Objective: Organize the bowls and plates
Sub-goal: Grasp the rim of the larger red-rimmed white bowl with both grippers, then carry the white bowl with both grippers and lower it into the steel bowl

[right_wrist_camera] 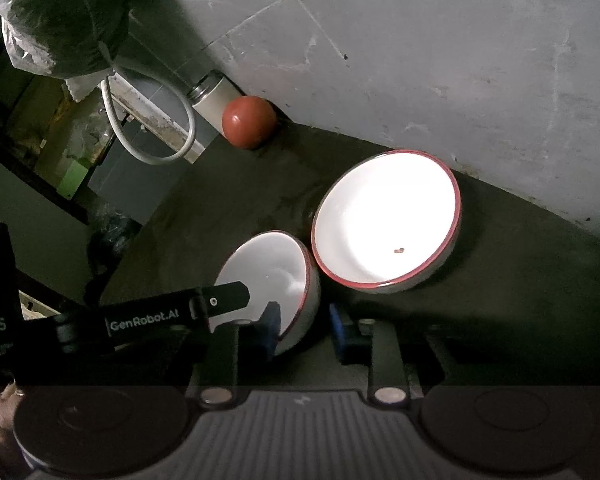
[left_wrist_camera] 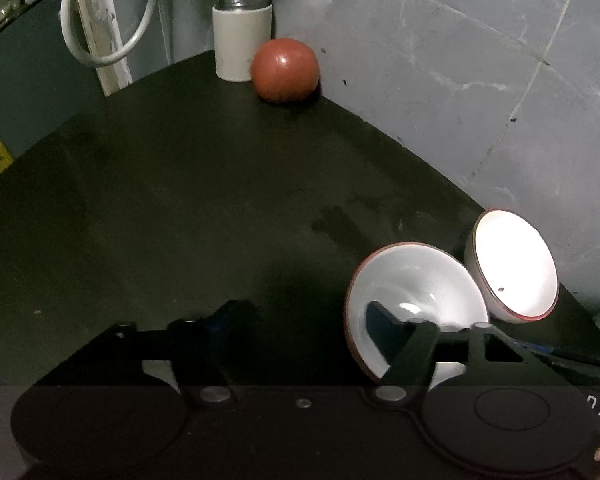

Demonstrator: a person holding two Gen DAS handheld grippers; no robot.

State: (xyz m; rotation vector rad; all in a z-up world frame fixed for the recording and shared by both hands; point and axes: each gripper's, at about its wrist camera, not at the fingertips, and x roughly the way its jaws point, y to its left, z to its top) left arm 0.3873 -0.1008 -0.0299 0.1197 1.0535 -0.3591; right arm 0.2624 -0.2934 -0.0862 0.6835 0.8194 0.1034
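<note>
Both grippers straddle the small bowl's (right_wrist_camera: 276, 264) rim, the right gripper (right_wrist_camera: 304, 328) and left gripper (left_wrist_camera: 304, 316) not yet clamped.

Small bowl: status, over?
Left gripper open, one finger inside small bowl. Right gripper straddling its rim, grip unclear. Bowl tilted beside large bowl. Nothing blocking.

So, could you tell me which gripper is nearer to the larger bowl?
Right. The right gripper straddles the small bowl's rim next to the larger bowl; the left gripper sits at the small bowl's opposite side.
</note>
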